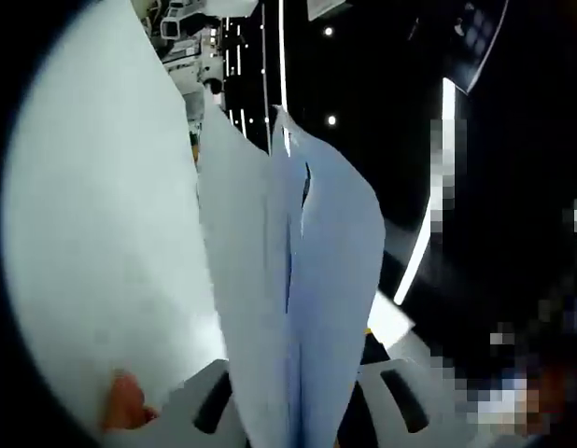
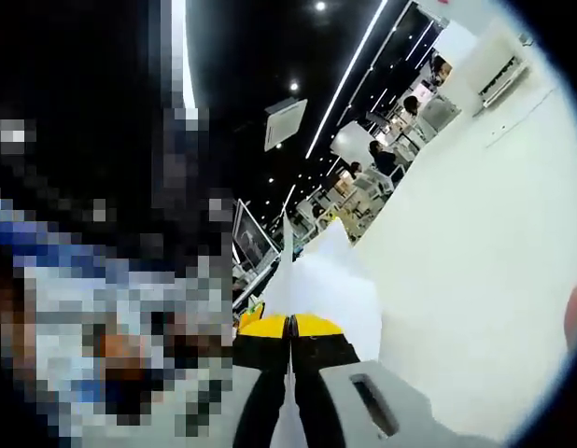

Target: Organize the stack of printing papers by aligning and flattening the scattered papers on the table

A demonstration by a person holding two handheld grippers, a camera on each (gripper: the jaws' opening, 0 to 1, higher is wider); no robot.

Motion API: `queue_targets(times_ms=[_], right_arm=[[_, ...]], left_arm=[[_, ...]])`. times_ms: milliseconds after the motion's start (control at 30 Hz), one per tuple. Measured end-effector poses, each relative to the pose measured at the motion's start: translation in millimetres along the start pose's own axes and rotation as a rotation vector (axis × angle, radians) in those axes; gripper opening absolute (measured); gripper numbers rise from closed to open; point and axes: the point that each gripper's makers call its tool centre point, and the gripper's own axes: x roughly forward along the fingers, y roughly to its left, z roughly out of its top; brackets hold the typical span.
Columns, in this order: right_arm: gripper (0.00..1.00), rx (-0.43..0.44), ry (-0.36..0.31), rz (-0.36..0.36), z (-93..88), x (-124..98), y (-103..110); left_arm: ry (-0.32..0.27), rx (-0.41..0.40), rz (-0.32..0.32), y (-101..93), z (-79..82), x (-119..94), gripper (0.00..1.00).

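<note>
A sheaf of white printing papers (image 1: pixel 298 308) is lifted off the table and held edge-on. In the left gripper view the sheets rise from the bottom of the picture between the pale grey jaws of the left gripper (image 1: pixel 302 411), fanning slightly apart toward their upper corners. The jaws sit close on either side of the sheets and appear pressed against them. Just left of the papers a broad white surface (image 1: pixel 92 233) curves across the picture — whether it is another sheet or the table cannot be told. An orange tip (image 1: pixel 125 401), perhaps a fingertip, shows at the lower edge of that surface, left of the papers.

In the right gripper view the same papers (image 2: pixel 316 280) stand as a narrow white wedge, rising from the right gripper (image 2: pixel 290 345). Its black jaws, capped with yellow pads (image 2: pixel 316 325), are drawn together on the lower edge of the papers, with only a thin line between them.

Right of the papers in this view lies a wide white table top (image 2: pixel 457 280). Beyond the papers, farther back, seated people (image 2: pixel 377 157) work at white desks. Above the papers the ceiling is black, crossed by long thin light strips (image 2: pixel 349 75) and small round spotlights, with a square ceiling unit (image 2: pixel 285 121) hanging among them. In the left gripper view, a bright curved light strip (image 1: pixel 415 252) runs down the dark background right of the papers.
</note>
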Motion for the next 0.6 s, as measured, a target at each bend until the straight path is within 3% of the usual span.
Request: queue_targets(times_ms=[200, 233, 433, 600], right_arm=[[0.00, -0.058, -0.011, 0.002, -0.9, -5.3, 5.2], [0.00, -0.106, -0.028, -0.007, 2.2, -8.4, 4.9], [0.18, -0.211, -0.064, -0.006, 10.5, -21.1, 9.4], [0.24, -0.345, -0.092, 0.019, 14.5, -35.6, 20.3]], left_arm=[[0.011, 0.021, -0.010, -0.8, -0.7, 1.7, 0.06], [0.013, 0.036, -0.009, -0.5, -1.1, 1.9, 0.06], [0.013, 0.042, -0.023, -3.6, -1.7, 2.1, 0.06], [0.006, 0.052, -0.066, -13.1, -1.9, 5.5, 0.06]])
